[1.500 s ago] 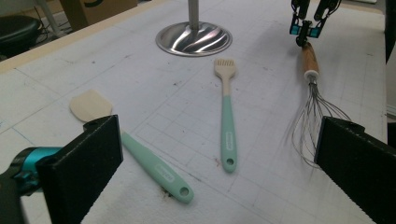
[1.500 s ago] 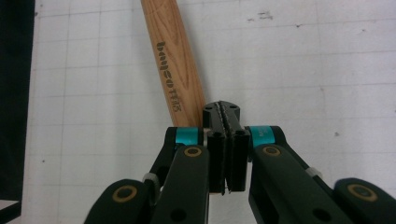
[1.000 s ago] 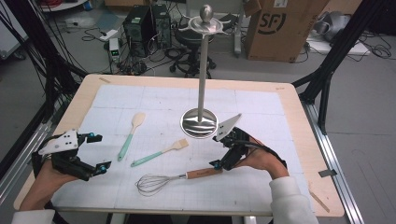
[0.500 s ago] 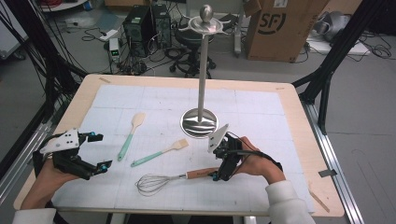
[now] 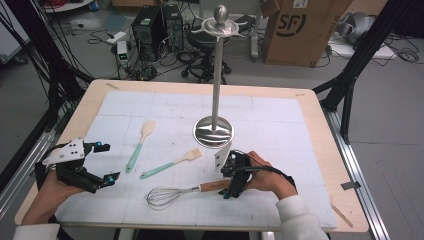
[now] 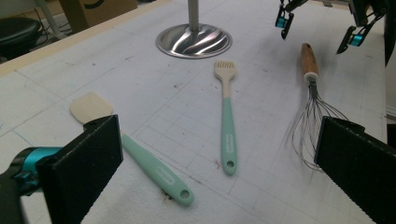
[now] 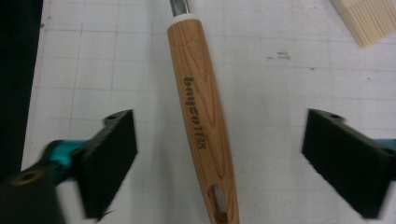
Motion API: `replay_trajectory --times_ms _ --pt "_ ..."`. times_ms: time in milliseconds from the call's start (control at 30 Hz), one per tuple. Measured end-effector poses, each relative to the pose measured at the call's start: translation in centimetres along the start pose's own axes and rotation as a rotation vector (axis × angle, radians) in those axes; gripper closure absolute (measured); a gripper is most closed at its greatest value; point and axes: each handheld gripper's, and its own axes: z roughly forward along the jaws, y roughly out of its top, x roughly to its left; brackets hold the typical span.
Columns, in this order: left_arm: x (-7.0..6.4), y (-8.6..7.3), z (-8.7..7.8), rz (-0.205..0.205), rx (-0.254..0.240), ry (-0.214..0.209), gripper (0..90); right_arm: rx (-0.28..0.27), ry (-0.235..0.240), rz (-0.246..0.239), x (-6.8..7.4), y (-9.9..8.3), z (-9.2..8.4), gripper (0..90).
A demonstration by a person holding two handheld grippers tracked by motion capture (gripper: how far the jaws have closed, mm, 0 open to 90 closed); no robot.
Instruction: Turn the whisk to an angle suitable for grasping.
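A wire whisk (image 5: pixel 162 196) with a wooden handle (image 7: pixel 203 116) lies on the white grid mat (image 5: pixel 280 120) near the table's front edge. My right gripper (image 5: pixel 227 187) points down over that handle. Its jaws stand on either side of the wood with a gap at each pad; they have just been closing a little. My left gripper (image 5: pixel 107 162) hovers open at the front left with nothing in it. In the left gripper view the whisk (image 6: pixel 313 107) lies at right, below the right gripper (image 6: pixel 316 30).
Two teal-handled spatulas (image 5: pixel 141 142) (image 5: pixel 172 163) lie between the grippers on the mat. A tall metal hook stand (image 5: pixel 216 100) rises from a round base (image 6: pixel 194 41) just behind the right hand. A cream spatula head (image 7: pixel 369 18) lies close to the whisk handle.
The right gripper has moved left and down from beside the stand's base to sit over the whisk handle. The left gripper has stayed put.
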Motion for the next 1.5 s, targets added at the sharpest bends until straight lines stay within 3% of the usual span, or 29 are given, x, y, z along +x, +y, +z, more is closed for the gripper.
replay_trajectory --times_ms 33,67,100,133,167,200,333,367,433,600,667,700,767,800,833,867,900,1133,1167,1200,1233,1367,1467,1500 --pt "0.0 0.0 0.0 0.000 0.000 0.001 1.7 -0.005 -0.001 -0.017 -0.1 0.1 0.2 15.8" --pt "0.0 0.0 0.0 0.000 0.000 0.000 1.7 0.020 0.006 0.025 0.2 0.1 0.2 16.3" --pt "0.0 0.0 0.0 -0.001 -0.001 -0.001 1.7 0.021 0.008 0.024 0.1 0.1 0.3 17.6" --pt "0.0 0.0 0.0 -0.001 -0.001 -0.001 1.7 0.003 0.015 -0.010 -0.2 0.1 0.5 20.0" --pt "0.0 0.0 0.0 -0.003 0.001 0.000 1.7 0.019 0.022 0.013 0.0 0.0 0.5 23.4" --pt "0.0 0.0 0.0 -0.003 0.002 0.000 1.7 0.013 0.030 -0.008 -0.2 0.1 0.6 25.7" --pt "0.0 0.0 0.1 0.000 0.004 -0.001 1.7 0.030 0.045 -0.006 -0.2 0.1 0.9 33.0" --pt "0.0 0.0 0.1 0.001 0.003 -0.001 1.7 0.053 0.046 0.033 0.0 0.2 0.9 35.2" --pt "0.0 0.0 0.1 -0.002 0.003 0.002 1.7 0.036 0.048 0.002 -0.3 0.3 1.2 42.4" --pt "-0.1 0.0 0.1 -0.004 0.000 -0.003 1.7 0.056 0.053 0.002 -0.3 0.6 1.4 54.3" --pt "-0.1 0.0 0.1 -0.004 0.001 -0.002 1.7 0.082 0.060 0.036 -0.1 0.8 1.4 56.6" --pt "0.0 0.0 0.1 -0.001 0.001 -0.001 1.7 0.062 0.062 0.004 -0.3 0.9 1.6 57.9" --pt "0.0 0.0 0.0 -0.001 0.001 -0.001 1.7 0.082 0.069 0.005 -0.2 1.0 1.8 61.2" --pt "0.0 0.0 0.0 -0.003 -0.001 0.000 1.7 0.078 0.063 -0.017 -0.2 1.1 1.9 63.0" --pt "0.0 0.0 0.1 -0.004 -0.002 0.000 1.7 0.097 0.055 -0.019 -0.2 1.3 1.8 64.1" --pt "0.0 0.0 0.1 -0.003 -0.001 -0.001 1.7 0.123 0.057 0.012 0.1 1.4 1.7 65.2" --pt "0.0 0.0 0.1 -0.003 0.000 -0.001 1.7 0.109 0.056 -0.040 -0.3 1.5 1.9 66.5" --pt "0.0 0.0 0.1 -0.004 -0.002 -0.001 1.7 0.129 0.054 -0.001 0.0 1.7 1.7 68.7" --pt "0.0 0.0 0.1 -0.004 -0.002 0.000 1.7 0.107 0.052 -0.026 -0.2 1.7 1.7 68.7" --pt "0.0 0.0 0.1 -0.004 -0.002 0.000 1.7 0.114 0.061 0.001 -0.1 1.6 1.5 68.8" --pt "0.0 0.0 0.1 -0.004 -0.003 -0.001 1.7 0.090 0.060 -0.021 -0.3 1.6 1.4 68.8" --pt "0.1 0.0 0.0 -0.003 -0.005 0.001 1.7 0.020 0.055 -0.001 -0.5 1.3 0.3 68.8" --pt "0.1 0.0 -0.1 -0.004 -0.009 0.000 1.7 -0.023 0.048 0.024 -0.8 1.1 -0.7 68.8" --pt "0.1 0.0 -0.1 -0.003 -0.008 -0.002 1.7 -0.035 0.043 0.057 -0.7 1.0 -1.2 68.7"
